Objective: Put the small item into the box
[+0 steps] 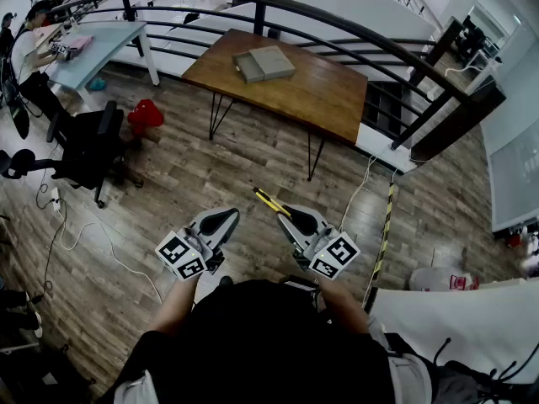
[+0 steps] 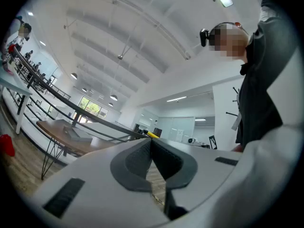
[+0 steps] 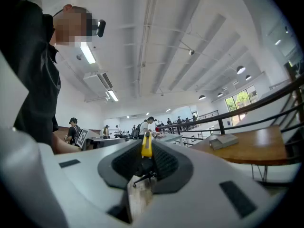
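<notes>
A flat grey box (image 1: 264,63) lies on a brown wooden table (image 1: 328,99) beyond a black railing. I stand well short of it, both grippers held close to my body. My right gripper (image 1: 287,211) is shut on a small yellow and black item (image 1: 269,200), which sticks out past the jaw tips. In the right gripper view the yellow item (image 3: 146,145) stands upright between the pads and the box (image 3: 224,140) shows at the right. My left gripper (image 1: 226,216) is shut with nothing in it, its pads (image 2: 142,158) pressed together.
A curved black railing (image 1: 253,11) runs between me and the table. A black office chair (image 1: 88,146) and a red object (image 1: 145,114) stand on the wooden floor at the left. Cables (image 1: 84,234) and a yellow-black strip (image 1: 386,225) lie on the floor. A person sits at a pale desk (image 1: 101,40) far left.
</notes>
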A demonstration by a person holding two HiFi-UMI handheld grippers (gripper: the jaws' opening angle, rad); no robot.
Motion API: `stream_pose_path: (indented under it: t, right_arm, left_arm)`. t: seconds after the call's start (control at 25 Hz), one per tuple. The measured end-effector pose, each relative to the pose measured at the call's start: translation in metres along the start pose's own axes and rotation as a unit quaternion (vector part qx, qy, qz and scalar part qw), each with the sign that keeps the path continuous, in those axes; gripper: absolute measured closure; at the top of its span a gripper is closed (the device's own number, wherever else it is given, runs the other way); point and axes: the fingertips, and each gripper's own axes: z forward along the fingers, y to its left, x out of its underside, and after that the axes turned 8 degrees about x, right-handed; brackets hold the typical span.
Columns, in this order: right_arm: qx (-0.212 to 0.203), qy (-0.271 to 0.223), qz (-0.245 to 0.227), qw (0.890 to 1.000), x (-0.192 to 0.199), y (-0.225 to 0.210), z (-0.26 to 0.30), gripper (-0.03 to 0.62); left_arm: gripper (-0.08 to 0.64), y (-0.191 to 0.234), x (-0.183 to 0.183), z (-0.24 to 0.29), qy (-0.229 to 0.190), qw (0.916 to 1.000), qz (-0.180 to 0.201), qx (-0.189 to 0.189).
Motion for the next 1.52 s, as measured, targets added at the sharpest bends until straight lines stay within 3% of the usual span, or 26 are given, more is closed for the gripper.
stream_pose_path:
  t: [0.8,1.52]
  right_arm:
    - [0.0,-0.012,0.01,1.0,-0.004,0.001,-0.011,0.523]
    - [-0.016,-0.02,0.007,1.0,-0.005,-0.038,-0.087,0.523]
  left_arm:
    - [0.544,-0.006,0.007,-0.016,0.0,0.9994,-0.016,-0.031]
    - [0.545,-0.052,0.048,0.052,0.028,0.9994,-0.017,-0.015]
